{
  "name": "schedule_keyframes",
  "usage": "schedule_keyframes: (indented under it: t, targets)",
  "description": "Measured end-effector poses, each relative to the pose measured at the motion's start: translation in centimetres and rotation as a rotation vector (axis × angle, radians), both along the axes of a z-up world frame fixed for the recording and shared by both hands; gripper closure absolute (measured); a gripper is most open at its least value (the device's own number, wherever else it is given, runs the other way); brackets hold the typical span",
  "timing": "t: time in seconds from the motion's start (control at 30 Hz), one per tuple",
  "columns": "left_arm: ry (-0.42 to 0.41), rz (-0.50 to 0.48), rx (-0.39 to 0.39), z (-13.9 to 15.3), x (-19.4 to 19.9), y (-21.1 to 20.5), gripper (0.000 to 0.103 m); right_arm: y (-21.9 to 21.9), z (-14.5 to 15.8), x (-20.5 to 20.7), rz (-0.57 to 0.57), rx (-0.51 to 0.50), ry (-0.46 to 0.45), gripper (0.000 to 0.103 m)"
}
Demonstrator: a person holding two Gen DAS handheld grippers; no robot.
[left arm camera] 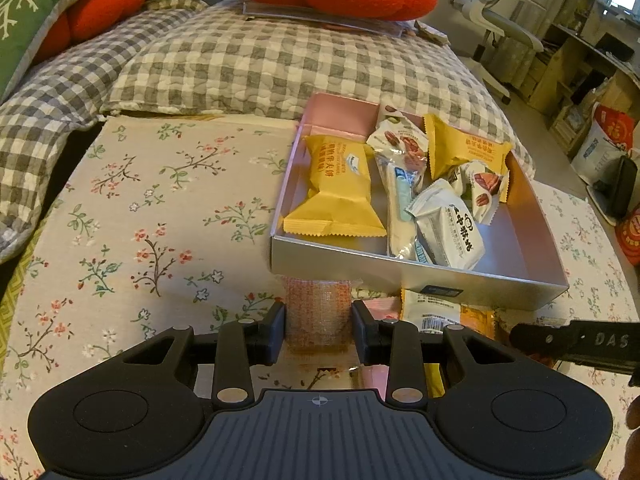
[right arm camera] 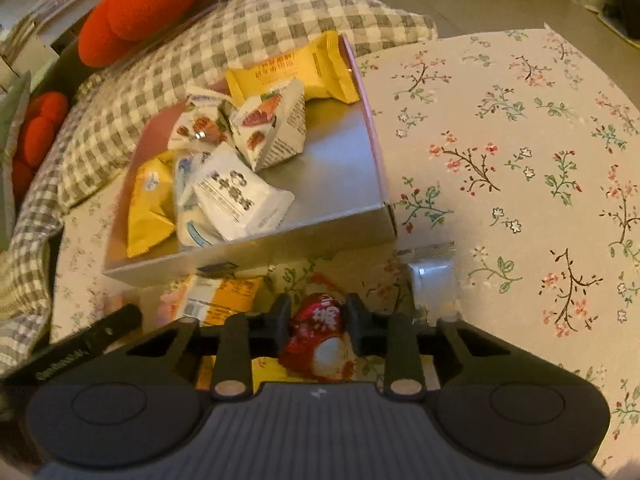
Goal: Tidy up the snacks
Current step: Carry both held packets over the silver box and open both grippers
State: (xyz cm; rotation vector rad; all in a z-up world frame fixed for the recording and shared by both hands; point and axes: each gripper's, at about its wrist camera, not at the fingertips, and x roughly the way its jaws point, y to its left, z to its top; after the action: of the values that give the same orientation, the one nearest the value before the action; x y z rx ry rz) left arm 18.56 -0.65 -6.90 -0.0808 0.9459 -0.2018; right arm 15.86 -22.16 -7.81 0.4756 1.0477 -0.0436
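Clamped in my right gripper (right arm camera: 318, 320): a red snack (right arm camera: 320, 332); my left gripper (left arm camera: 318, 322) pinched an orange packet (left arm camera: 318, 312), both just beside the silver box (left arm camera: 400, 270) of yellow and white snack packs (left arm camera: 444, 228).

The left gripper (left arm camera: 318, 320) pointed steeply downward, its jaws clamped on an orange-patterned packet (left arm camera: 318, 314). The right gripper (right arm camera: 318, 322) angled down too, jaws pressed against a red wrapped sweet (right arm camera: 320, 330) between them.

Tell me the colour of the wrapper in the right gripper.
Red, with a white patch: the snack shows best in the right wrist view.
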Motion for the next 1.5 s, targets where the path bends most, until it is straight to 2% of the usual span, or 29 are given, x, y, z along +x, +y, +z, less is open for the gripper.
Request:
schedule_keyframes:
  t: [0.53,0.7,0.83,1.03,1.2,1.37,1.5]
  targets:
    - [-0.022,-0.004,-0.030,0.9,-0.2,0.1,0.071,-1.4,1.8,-1.0,-0.022,0.097,-0.041,0.082]
    - [-0.048,-0.011,-0.040,1.5,-0.5,-0.2,0.071,-2.8,2.8,-2.0,-0.058,0.154,-0.081,0.082]
    - [-0.076,-0.021,-0.055,2.0,-0.6,-0.4,0.071,-3.4,3.2,-2.2,-0.088,0.158,-0.106,0.082]
    - [-0.108,-0.026,-0.103,2.6,-0.2,-0.7,0.071,-3.1,4.4,-2.4,-0.072,0.181,-0.190,0.082]
    - [-0.164,-0.058,-0.130,3.4,0.2,-2.0,0.071,-3.3,4.5,-1.5,-0.080,0.182,-0.249,0.082]
    - [-0.161,-0.095,-0.181,3.0,1.0,-4.2,0.071,-3.9,3.2,-0.1,-0.118,0.180,-0.272,0.082]
    - [-0.181,-0.141,-0.173,2.9,1.5,-6.5,0.071,-4.2,2.7,0.3,-0.125,0.189,-0.286,0.082]
